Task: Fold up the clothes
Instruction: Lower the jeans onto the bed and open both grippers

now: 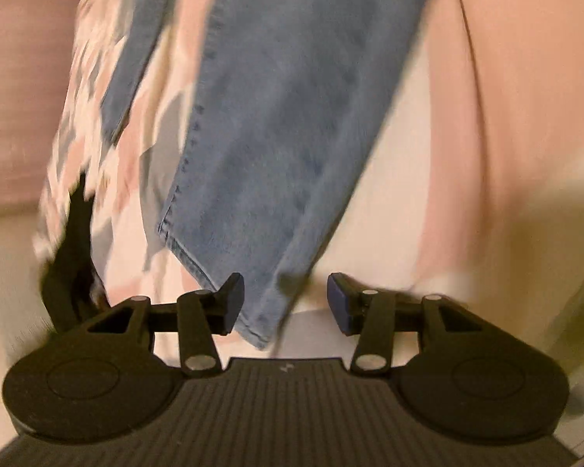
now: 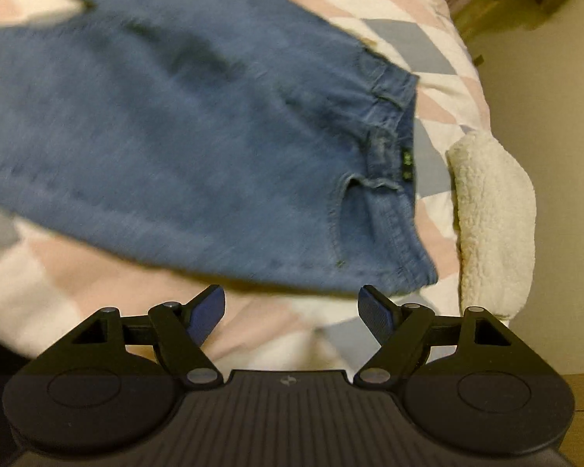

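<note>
Ribbed black housing fills the foreground of both wrist views, with blue-padded fingers spread ahead of it. Left gripper [image 1: 285, 303]: jaws released, a hem end of the jeans [image 1: 276, 124] lying between the pads; whether either pad touches the denim cannot be told. Right gripper [image 2: 292, 313]: jaws released, holding nothing, just short of the waistband edge of the same jeans [image 2: 183, 132].

Denim is mid-blue and faded, with stitched seams, a pocket opening and a small dark label at the waistband. It lies spread across a quilt [image 2: 412, 35] printed in pink, grey-blue and white triangles, soft and rumpled over a bed. A cream fleece item [image 2: 490, 210], nubbly in texture, sits at the quilt's edge beside the waistband. Pale floor [image 2: 545, 97] shows beyond. Both views are motion-blurred.
</note>
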The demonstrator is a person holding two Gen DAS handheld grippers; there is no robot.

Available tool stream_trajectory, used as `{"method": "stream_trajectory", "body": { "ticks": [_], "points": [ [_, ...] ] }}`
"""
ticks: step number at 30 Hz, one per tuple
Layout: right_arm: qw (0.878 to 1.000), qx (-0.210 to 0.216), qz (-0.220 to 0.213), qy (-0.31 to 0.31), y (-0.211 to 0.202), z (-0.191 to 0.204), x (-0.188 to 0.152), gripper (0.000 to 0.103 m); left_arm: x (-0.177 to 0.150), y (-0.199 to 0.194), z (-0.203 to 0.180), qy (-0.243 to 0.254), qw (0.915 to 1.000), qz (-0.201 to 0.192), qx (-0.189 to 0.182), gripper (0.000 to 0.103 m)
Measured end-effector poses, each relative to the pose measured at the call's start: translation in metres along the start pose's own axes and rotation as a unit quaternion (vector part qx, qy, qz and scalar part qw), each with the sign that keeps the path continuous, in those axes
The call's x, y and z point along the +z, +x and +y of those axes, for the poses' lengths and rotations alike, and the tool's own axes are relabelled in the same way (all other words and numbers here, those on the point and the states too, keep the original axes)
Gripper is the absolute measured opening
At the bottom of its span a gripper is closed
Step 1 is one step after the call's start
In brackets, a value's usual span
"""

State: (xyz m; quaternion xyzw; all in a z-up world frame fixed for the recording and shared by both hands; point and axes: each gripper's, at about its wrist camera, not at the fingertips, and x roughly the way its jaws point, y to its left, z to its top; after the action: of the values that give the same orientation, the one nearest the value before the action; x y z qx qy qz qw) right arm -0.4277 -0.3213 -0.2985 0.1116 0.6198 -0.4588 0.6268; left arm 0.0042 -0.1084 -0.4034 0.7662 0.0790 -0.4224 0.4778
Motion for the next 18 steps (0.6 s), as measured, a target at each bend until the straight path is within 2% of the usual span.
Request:
{"method": "stream_trajectory", "body": {
  "ticks": [4, 6, 8, 9, 10, 12, 14, 18],
  "points": [
    [0.998, -0.037, -0.002, -0.048, 0.000, 0.021, -0.005, 0.081, -0.011, 0.026, -0.013, 0.070, 0.9968, -0.028, 0.027, 0.057],
    [0.995, -0.059, -0.006, -0.083, 0.006, 0.030, -0.010, 0.082, -0.012, 0.035, -0.015, 0.096, 0.9941, -0.037, 0.034, 0.057],
    [0.987, -0.087, -0.011, -0.136, 0.016, 0.038, -0.015, 0.082, -0.013, 0.042, -0.016, 0.124, 0.9905, -0.044, 0.039, 0.049],
    [0.980, -0.104, -0.013, -0.168, 0.022, 0.042, -0.019, 0.082, -0.014, 0.045, -0.014, 0.128, 0.9904, -0.040, 0.035, 0.027],
    [0.971, -0.122, -0.014, -0.206, 0.029, 0.045, -0.025, 0.082, -0.014, 0.047, -0.011, 0.132, 0.9902, -0.035, 0.030, 0.015],
    [0.948, -0.154, -0.015, -0.279, 0.044, 0.051, -0.037, 0.077, -0.017, 0.047, -0.009, 0.137, 0.9893, -0.036, 0.034, 0.009],
    [0.919, -0.184, -0.023, -0.349, 0.060, 0.053, -0.050, 0.072, -0.020, 0.044, -0.010, 0.151, 0.9869, -0.036, 0.042, 0.009],
    [0.876, -0.208, -0.040, -0.433, 0.091, 0.052, -0.056, 0.069, -0.020, 0.038, -0.006, 0.140, 0.9887, -0.029, 0.047, 0.008]
  ]
}}
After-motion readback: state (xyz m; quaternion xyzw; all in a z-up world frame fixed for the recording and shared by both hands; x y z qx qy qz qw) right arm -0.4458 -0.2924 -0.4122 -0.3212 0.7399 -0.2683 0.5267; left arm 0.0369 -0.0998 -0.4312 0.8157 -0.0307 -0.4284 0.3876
